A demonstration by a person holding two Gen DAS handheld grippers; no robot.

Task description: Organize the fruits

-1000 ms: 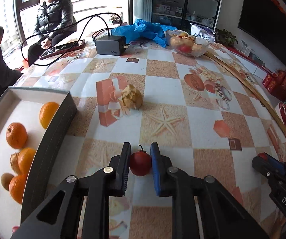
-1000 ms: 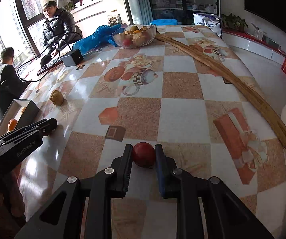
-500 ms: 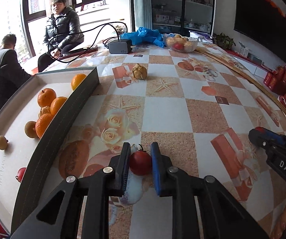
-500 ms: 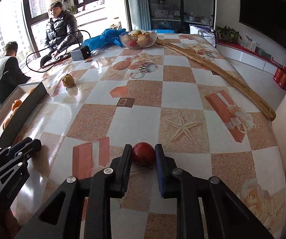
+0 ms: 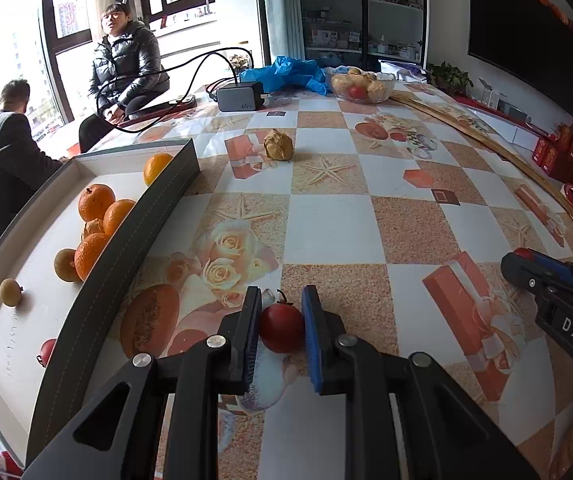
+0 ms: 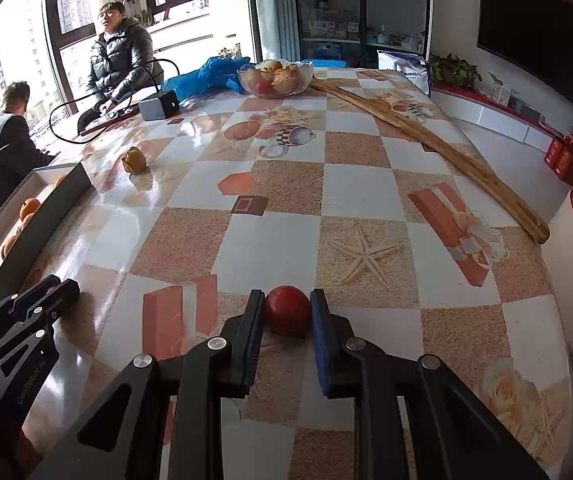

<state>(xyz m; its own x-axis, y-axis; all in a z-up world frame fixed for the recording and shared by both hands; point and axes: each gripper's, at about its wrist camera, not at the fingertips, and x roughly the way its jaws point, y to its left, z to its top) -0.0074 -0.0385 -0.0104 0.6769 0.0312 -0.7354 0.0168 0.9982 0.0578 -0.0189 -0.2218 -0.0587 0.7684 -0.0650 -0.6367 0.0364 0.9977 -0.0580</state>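
My left gripper [image 5: 280,330] is shut on a small red fruit with a stem [image 5: 281,328], held above the patterned table, just right of the grey-walled tray [image 5: 126,240]. The tray holds several oranges [image 5: 96,201], small brown fruits [image 5: 10,292] and a red fruit [image 5: 47,350]. My right gripper [image 6: 286,312] is shut on a second red fruit [image 6: 287,309] over the table's near part. A brown wrinkled fruit [image 5: 278,144] lies loose farther back; it also shows in the right wrist view [image 6: 134,160]. The right gripper shows in the left wrist view [image 5: 542,276], the left gripper in the right wrist view [image 6: 42,296].
A glass bowl of fruit [image 5: 360,86] stands at the far end by a blue plastic bag [image 5: 286,74] and a charger with cables [image 5: 240,96]. A long wooden strip [image 6: 426,140] lies along the right side. Two people [image 5: 126,64] sit beyond the left edge.
Both grippers have pulled back toward the table's near end with their red fruits held. The tray now lies closer alongside the left gripper.
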